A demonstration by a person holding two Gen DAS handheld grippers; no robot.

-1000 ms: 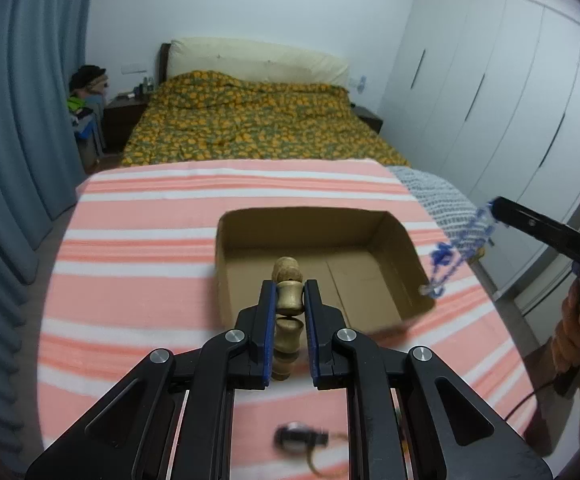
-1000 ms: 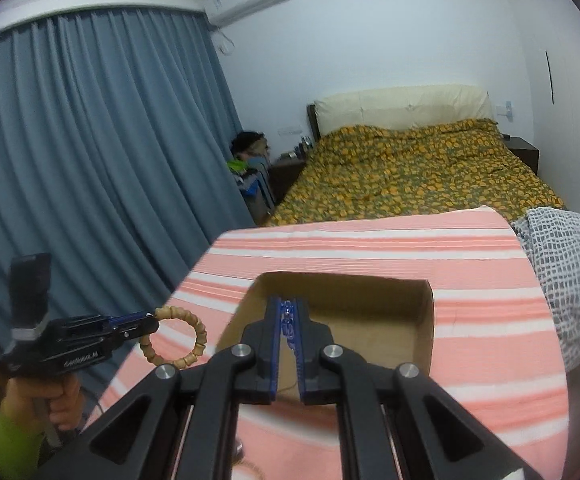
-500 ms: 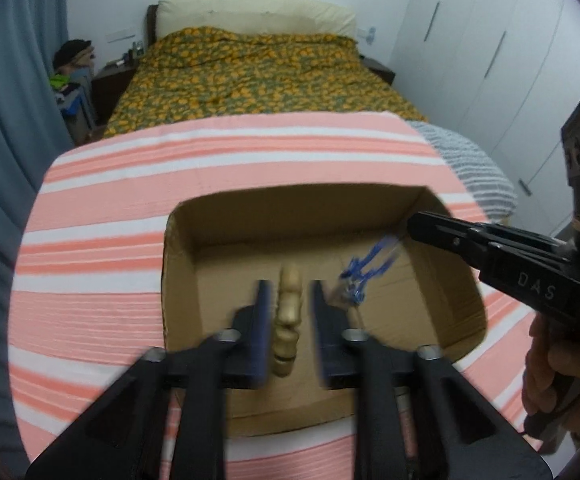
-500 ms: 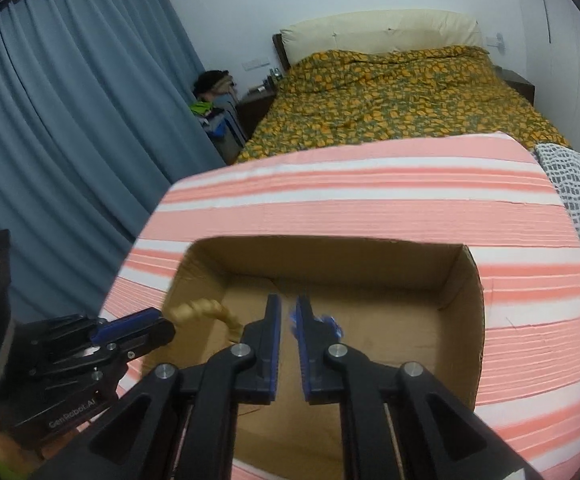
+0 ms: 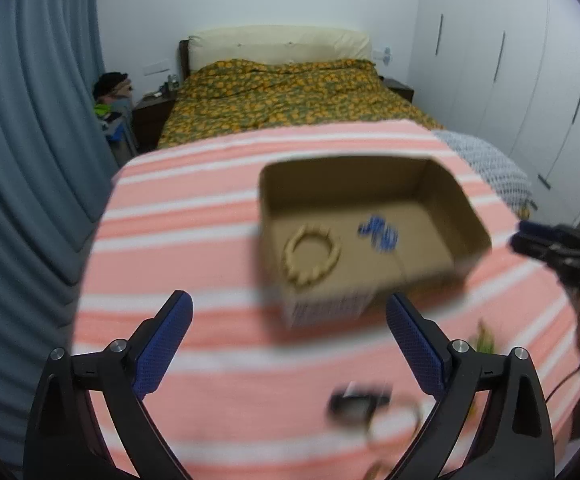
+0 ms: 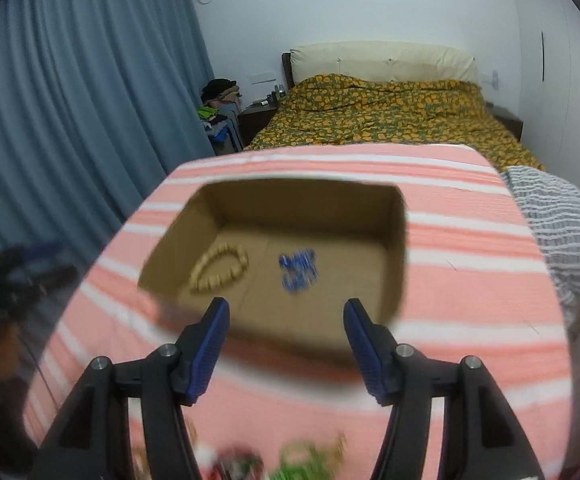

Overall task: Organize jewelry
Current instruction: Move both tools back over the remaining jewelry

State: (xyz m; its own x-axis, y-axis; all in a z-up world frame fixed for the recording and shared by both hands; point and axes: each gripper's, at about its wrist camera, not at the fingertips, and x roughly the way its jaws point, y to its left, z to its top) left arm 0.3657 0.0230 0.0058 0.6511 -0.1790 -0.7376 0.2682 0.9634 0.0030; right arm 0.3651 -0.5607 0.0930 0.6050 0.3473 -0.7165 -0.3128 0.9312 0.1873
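Note:
An open cardboard box (image 5: 462, 208) (image 6: 394, 264) sits on the pink striped cloth. Inside it lie a tan wooden bead bracelet (image 5: 312, 257) (image 6: 219, 266) on the left and a blue bead piece (image 5: 378, 233) (image 6: 298, 269) near the middle. My left gripper (image 5: 289, 322) is pulled back before the box's near wall, its jaws opening wide with nothing between them. My right gripper (image 6: 285, 328) hovers over the box's near edge, jaws opening and empty. In the left wrist view the right gripper (image 5: 546, 246) shows at the right edge, blurred.
More jewelry lies on the cloth close to me: a dark piece with a ring (image 5: 364, 402), a yellow-green piece (image 5: 484, 338), green and dark pieces (image 6: 302, 460). A bed (image 5: 290, 96) stands beyond the table, a blue curtain (image 6: 69, 100) on the left, wardrobes (image 5: 510, 80) on the right.
Both grippers let go of their pieces: the wooden bracelet and the blue beads now lie in the box. Both pairs of jaws spread apart and both grippers drew back from the box.

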